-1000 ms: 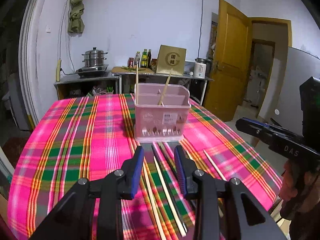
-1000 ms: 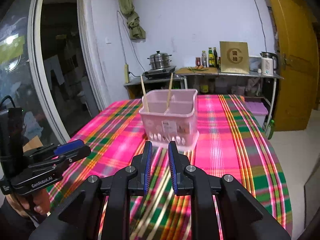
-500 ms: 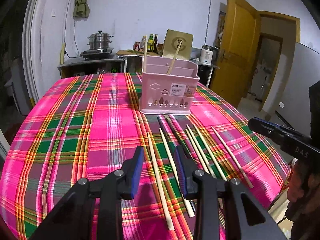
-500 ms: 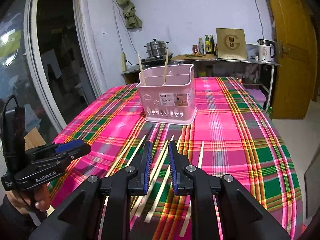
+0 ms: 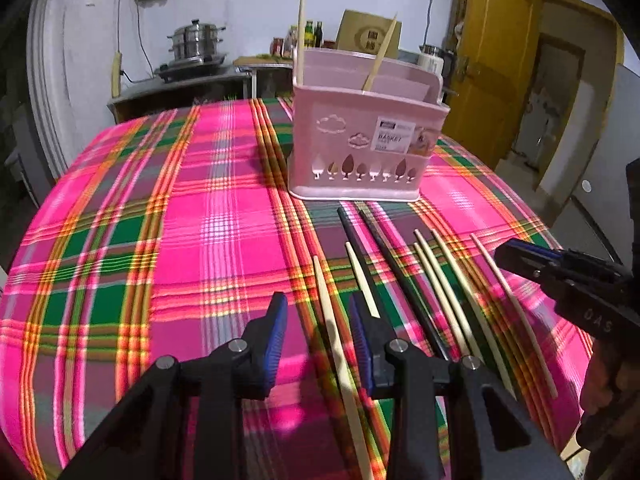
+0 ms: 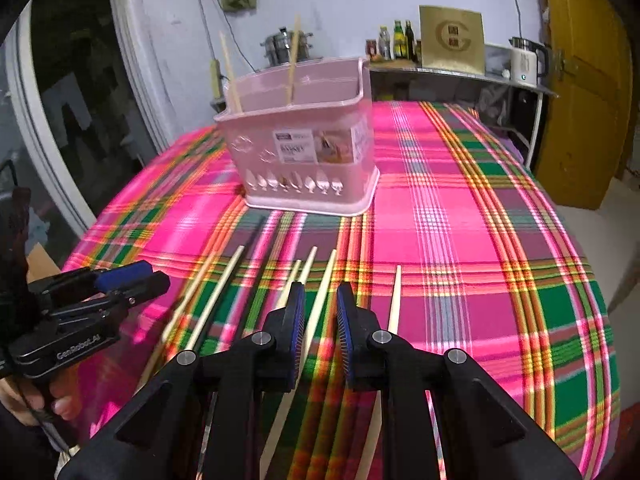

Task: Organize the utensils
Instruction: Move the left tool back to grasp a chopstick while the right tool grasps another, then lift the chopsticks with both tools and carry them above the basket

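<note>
A pink utensil basket (image 5: 366,144) stands on the plaid table with two pale chopsticks (image 5: 380,58) upright in it; it also shows in the right wrist view (image 6: 304,148). Several pale chopsticks (image 5: 444,280) and two black ones (image 5: 384,256) lie on the cloth in front of it. My left gripper (image 5: 318,312) is open, low over the cloth, with one pale chopstick (image 5: 336,336) lying between its fingers. My right gripper (image 6: 318,300) is open and straddles a pale chopstick (image 6: 320,304); it also shows in the left wrist view (image 5: 520,252).
The plaid tablecloth (image 5: 180,220) covers the table; its right edge drops off near a yellow door (image 6: 584,80). A counter with a steamer pot (image 5: 196,46), bottles and a kettle (image 6: 526,60) stands behind. The left gripper also shows in the right wrist view (image 6: 132,276).
Both grippers have dropped lower and drawn back from the basket toward the chopsticks on the cloth. The right gripper's jaws have opened a little wider.
</note>
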A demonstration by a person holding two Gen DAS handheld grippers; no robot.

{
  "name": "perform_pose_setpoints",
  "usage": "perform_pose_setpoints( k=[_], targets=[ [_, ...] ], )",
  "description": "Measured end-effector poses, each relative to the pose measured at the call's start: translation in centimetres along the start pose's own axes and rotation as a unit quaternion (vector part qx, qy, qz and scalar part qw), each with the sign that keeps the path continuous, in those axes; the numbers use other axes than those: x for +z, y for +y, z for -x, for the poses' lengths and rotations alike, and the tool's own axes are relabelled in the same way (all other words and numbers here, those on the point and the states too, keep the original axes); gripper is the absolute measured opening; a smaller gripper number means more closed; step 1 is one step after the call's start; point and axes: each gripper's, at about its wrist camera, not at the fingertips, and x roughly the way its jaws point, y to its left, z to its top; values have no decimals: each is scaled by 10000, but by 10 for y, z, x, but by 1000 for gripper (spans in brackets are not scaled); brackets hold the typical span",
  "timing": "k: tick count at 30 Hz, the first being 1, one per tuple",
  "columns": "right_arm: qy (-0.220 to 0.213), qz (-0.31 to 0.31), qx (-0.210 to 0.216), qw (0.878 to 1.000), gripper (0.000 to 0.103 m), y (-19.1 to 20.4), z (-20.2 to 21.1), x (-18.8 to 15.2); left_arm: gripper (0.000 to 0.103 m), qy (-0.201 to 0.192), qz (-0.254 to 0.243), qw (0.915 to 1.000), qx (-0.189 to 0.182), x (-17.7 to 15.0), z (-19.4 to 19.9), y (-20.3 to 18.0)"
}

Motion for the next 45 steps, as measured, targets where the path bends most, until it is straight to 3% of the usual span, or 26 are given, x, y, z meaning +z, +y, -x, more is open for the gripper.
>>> perform_pose_setpoints(
  k=[10, 14, 17, 21, 26, 45],
  targets=[
    [553, 125, -209, 9982, 17, 4, -44, 10, 33, 459, -31, 9989, 39, 5, -31, 1],
    [654, 159, -280, 9973, 16, 4, -53, 12, 32, 434, -126, 9989, 120, 6, -31, -2],
    [656, 216, -378, 9969, 11, 7, -53, 12, 28, 440, -241, 9983, 298, 7, -33, -6],
    [647, 261, -444, 9966, 7, 10, -54, 12, 10, 449, -300, 9979, 351, 9, -34, -11],
    [587, 174, -336, 9976, 6, 8, -49, 15, 7, 504, -232, 9981, 254, 12, -34, -11],
    [-401, 115, 294, 9987, 6, 22, 35, 54, 7, -606, -205, 9972, -376, 59, 64, -16]
  ],
)
